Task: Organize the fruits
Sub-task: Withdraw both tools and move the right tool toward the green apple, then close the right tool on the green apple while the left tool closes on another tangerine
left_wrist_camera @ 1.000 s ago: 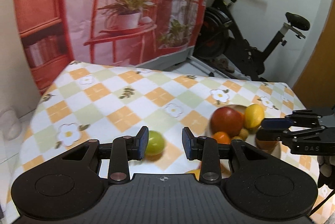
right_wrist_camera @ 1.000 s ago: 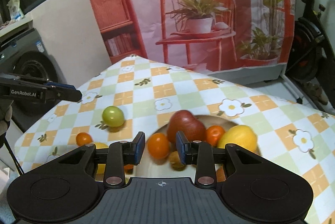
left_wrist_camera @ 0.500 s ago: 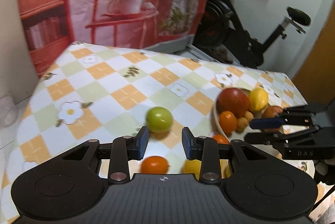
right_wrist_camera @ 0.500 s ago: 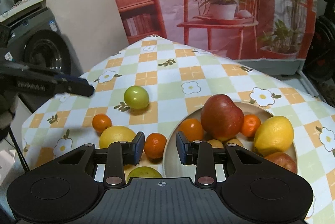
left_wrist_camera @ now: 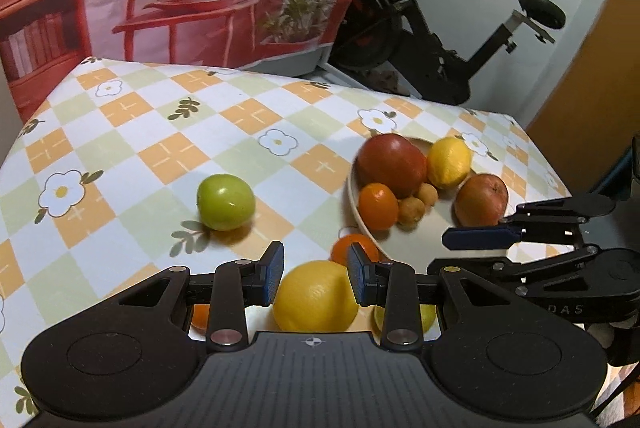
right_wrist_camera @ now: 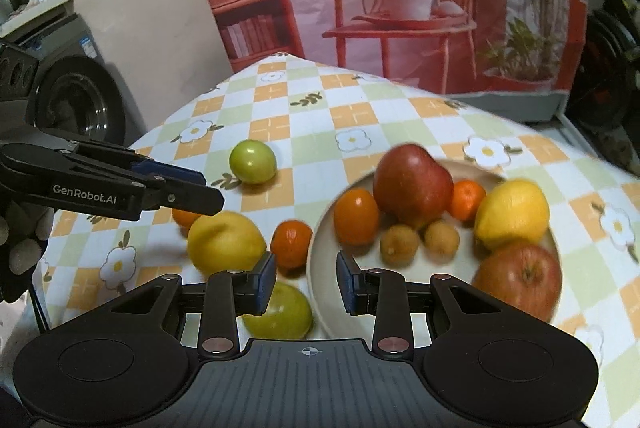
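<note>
Two lemons: one in the plate (right_wrist_camera: pixel 320 292) at (right_wrist_camera: pixel 512 214), one on the bench (right_wrist_camera: pixel 360 116) at (right_wrist_camera: pixel 226 242)

Two red apples (right_wrist_camera: pixel 412 184) (right_wrist_camera: pixel 520 280), both in the plate

Two green fruits (right_wrist_camera: pixel 253 162) (right_wrist_camera: pixel 280 312) on the bench

Four small oranges: two in the plate (right_wrist_camera: pixel 356 216) (right_wrist_camera: pixel 466 200), two outside (right_wrist_camera: pixel 291 243) (right_wrist_camera: pixel 186 218)

Two small brown fruits (right_wrist_camera: pixel 399 244) (right_wrist_camera: pixel 441 238)

One plate

Two hand-held grippers (right_wrist_camera: pixel 306 282) (left_wrist_camera: pixel 316 278)
</note>
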